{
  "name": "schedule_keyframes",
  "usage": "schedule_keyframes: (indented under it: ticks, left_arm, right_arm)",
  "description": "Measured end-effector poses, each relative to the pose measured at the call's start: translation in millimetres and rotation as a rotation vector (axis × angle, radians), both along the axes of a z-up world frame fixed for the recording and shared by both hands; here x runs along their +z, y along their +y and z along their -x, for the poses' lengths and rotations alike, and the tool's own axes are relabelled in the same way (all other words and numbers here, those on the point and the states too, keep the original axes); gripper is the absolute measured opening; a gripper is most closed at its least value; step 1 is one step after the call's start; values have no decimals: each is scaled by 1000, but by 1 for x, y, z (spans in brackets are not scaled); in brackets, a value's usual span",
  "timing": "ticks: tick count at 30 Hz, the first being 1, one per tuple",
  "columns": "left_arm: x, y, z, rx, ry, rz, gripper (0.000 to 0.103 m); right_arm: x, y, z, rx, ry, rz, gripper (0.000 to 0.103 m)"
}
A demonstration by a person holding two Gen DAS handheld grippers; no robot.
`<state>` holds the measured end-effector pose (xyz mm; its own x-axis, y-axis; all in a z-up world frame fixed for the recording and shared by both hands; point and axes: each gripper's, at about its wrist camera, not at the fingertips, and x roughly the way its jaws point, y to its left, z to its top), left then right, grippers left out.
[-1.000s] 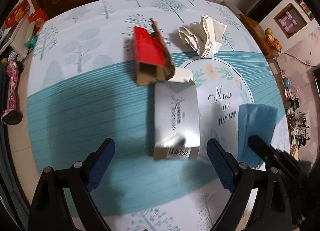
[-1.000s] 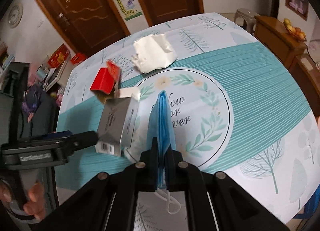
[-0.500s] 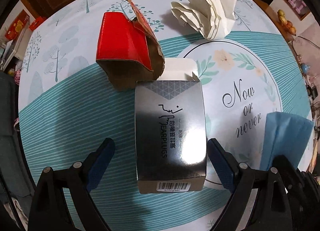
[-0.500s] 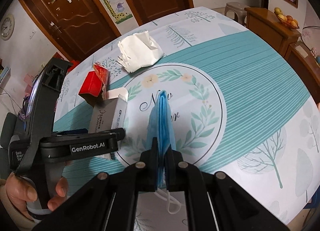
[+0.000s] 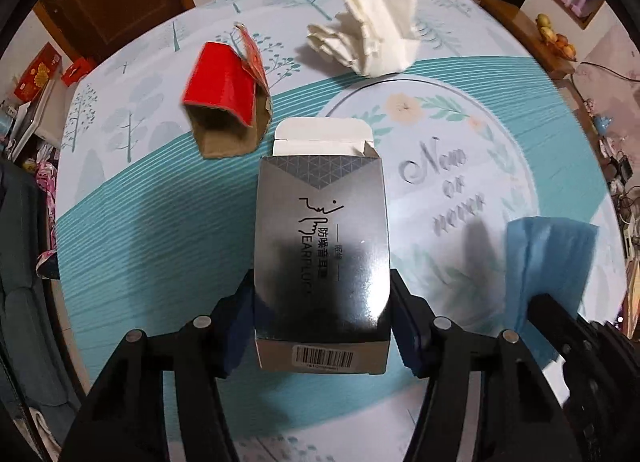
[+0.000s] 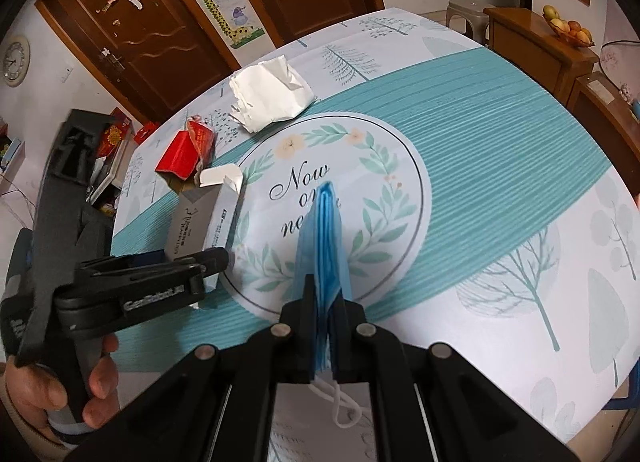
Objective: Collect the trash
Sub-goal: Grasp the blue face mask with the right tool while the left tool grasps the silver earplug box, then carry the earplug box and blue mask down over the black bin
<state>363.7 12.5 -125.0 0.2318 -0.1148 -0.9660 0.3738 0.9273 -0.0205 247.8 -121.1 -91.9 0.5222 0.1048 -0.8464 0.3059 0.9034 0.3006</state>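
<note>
Your left gripper (image 5: 322, 318) jaws have just been closing and now clamp the box (image 5: 322, 246); your right gripper (image 6: 326, 302) jaws pinch the mask (image 6: 324, 230).

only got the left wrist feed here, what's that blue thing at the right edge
Observer: A folded blue face mask; the right gripper is shut on it, and a white ear loop dangles below the jaws.
Operator: is my left gripper hitting anything off to the side
Observer: The right wrist view shows the left gripper closing around the silver earplug box, clear of the mask.
Operator: who's holding it
Observer: A person's hand wraps the left gripper's handle at the table's near edge.
Operator: anything behind me on the wall
Observer: A round wall clock hangs left of the brown doors.
</note>
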Motion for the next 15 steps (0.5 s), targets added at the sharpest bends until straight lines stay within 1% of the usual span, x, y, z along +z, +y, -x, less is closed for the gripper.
schedule_keyframes:
  ticks: [8,12,15]
  left_arm:
    - [44,2,64,8,-37,62,59]
    - [65,0,108,36,-59,92,59]
    - [72,-7,138,67,-70,114,59]
  right_arm:
    - [16,-19,42,9,-39,-24,4]
    - [24,-31,69,36,-64,-40,4]
    - [30,-42,94,71,-85,-56,4]
